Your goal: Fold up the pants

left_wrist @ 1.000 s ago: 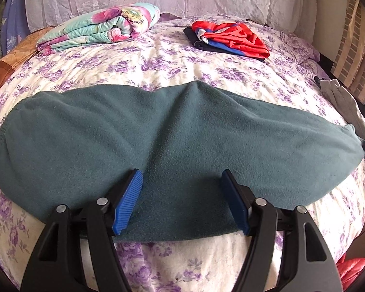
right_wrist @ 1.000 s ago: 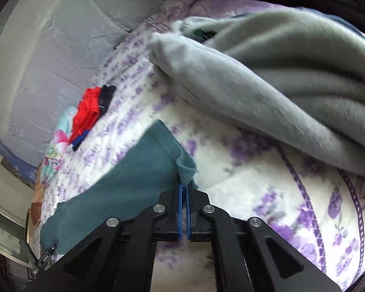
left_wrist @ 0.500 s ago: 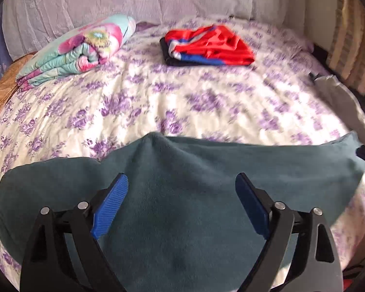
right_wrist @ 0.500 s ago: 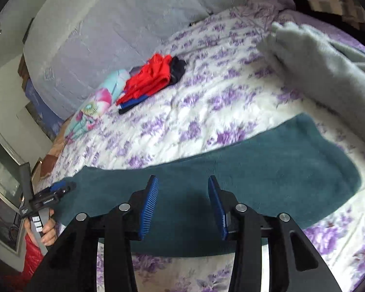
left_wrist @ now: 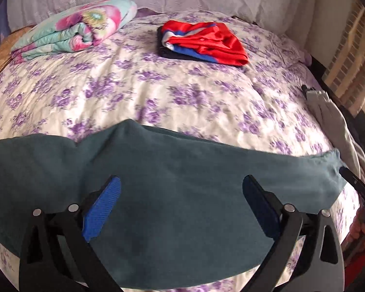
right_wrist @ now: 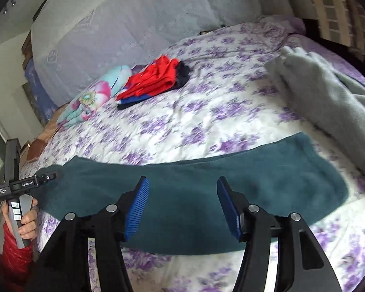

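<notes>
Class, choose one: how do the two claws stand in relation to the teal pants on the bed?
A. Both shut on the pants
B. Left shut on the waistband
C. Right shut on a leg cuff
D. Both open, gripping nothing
D: the left claw and right claw both show their blue pads spread apart above the teal pants, which lie flat and unheld.

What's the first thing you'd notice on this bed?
The long teal pants stretched flat across the near edge of the flowery bedspread, with both open tools above them. Next, the bright red clothes far back, beside a rolled floral blanket.
</notes>
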Motion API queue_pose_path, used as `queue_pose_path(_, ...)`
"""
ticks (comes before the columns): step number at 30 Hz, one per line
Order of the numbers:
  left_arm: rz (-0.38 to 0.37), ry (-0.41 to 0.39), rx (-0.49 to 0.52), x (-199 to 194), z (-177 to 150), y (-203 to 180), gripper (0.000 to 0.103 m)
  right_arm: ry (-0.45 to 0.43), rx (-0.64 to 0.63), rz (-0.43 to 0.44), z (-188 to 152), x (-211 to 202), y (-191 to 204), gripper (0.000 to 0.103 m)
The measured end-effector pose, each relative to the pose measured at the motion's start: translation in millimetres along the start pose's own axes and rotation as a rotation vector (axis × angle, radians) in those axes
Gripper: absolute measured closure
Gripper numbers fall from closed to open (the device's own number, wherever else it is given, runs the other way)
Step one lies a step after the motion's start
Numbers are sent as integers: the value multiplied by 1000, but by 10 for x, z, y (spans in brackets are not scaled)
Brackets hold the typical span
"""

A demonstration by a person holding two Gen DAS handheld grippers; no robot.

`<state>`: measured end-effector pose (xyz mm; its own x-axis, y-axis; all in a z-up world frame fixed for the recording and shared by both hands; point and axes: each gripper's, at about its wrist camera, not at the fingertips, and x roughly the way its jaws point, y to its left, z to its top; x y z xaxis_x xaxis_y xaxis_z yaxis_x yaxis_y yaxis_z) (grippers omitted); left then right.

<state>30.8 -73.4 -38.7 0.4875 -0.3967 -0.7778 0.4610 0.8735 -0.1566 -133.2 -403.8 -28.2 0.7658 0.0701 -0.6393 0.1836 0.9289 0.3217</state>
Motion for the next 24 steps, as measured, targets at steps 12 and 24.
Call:
queue_pose_path(12,45,22,-97,76,-142,57,5,-51,-112,-5,-23,47,477,18)
queue_pose_path(24,236,-54,-25,-32,-394,-64,5,-22,-223,69,14,299,1008,13)
